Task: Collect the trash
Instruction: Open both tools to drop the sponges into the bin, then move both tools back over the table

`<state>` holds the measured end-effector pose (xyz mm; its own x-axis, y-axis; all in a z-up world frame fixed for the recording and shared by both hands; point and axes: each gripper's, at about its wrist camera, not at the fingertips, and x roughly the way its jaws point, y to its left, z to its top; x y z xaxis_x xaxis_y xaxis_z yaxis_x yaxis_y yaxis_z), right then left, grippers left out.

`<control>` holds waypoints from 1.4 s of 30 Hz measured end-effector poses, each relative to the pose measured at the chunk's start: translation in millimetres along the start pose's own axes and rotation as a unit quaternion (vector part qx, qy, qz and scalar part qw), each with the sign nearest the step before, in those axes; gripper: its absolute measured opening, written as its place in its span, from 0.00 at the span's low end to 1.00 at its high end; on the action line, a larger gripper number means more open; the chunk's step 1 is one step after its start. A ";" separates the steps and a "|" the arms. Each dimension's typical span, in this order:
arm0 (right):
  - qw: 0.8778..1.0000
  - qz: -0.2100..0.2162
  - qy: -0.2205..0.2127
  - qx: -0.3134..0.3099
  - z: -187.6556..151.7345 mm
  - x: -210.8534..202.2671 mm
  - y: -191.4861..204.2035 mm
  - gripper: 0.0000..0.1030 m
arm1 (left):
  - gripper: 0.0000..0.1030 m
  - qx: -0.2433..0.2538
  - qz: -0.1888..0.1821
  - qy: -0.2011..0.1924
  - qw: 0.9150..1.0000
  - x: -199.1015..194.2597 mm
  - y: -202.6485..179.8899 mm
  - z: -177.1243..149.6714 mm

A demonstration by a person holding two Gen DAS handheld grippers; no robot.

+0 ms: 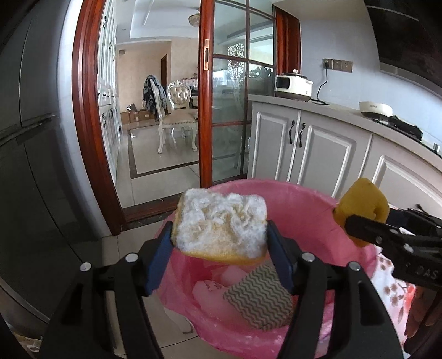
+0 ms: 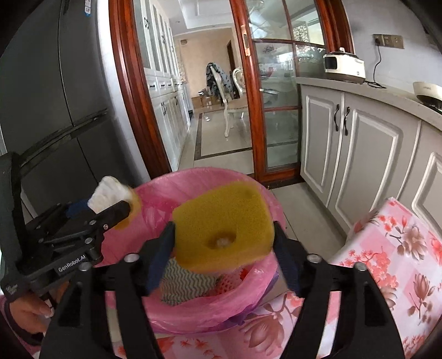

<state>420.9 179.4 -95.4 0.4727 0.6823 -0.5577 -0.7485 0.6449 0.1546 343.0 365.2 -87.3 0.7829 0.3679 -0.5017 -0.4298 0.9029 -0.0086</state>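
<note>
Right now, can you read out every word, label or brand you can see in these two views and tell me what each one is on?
"GenRobot.AI": on the left hand-held gripper, white print along its black body.
"DAS", partly cut off: on the right hand-held gripper, along its black body.
Too small or blurred to read: the mark on the white pot, the stickers on the fridge, and the front of the rice cooker.
</note>
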 end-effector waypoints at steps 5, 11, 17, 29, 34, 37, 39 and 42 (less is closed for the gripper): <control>1.000 -0.001 -0.005 0.003 -0.3 -5.9 -7.2 0.71 | 0.76 -0.012 0.002 -0.005 1.000 4.9 8.5 1.4; 0.999 -0.013 -0.030 0.008 -5.1 -51.1 -7.7 0.71 | 0.81 -0.020 0.010 -0.018 1.000 -22.3 9.9 3.1; 0.997 -0.049 -0.051 0.025 -37.0 -119.4 -10.4 0.75 | 0.95 -0.012 0.002 -0.038 0.999 -77.7 -13.8 -8.9; 0.983 -0.152 -0.074 0.075 -124.5 -264.0 -33.7 0.82 | 0.95 0.017 -0.102 -0.014 0.995 -170.9 -106.7 -76.5; 0.971 -0.194 -0.078 0.115 -167.9 -314.4 -57.7 0.82 | 0.95 0.047 -0.146 -0.004 0.988 -193.7 -159.7 -102.6; 0.964 -0.213 -0.079 0.136 -189.8 -332.8 -70.6 0.82 | 0.95 0.067 -0.173 0.004 0.983 -206.8 -188.2 -118.5; 0.959 -0.226 -0.080 0.151 -204.9 -344.4 -80.1 0.82 | 0.95 0.078 -0.191 0.010 0.978 -214.4 -206.9 -129.8; 0.951 -0.249 -0.079 0.166 -228.0 -357.7 -92.5 0.82 | 0.95 0.096 -0.199 0.013 0.975 -221.0 -230.1 -144.2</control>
<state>215.0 -202.8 -96.1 0.8136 0.2909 -0.5034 -0.2379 0.9566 0.1683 204.0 44.1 -99.2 0.8580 -0.0237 -0.5132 0.0000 0.9989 -0.0461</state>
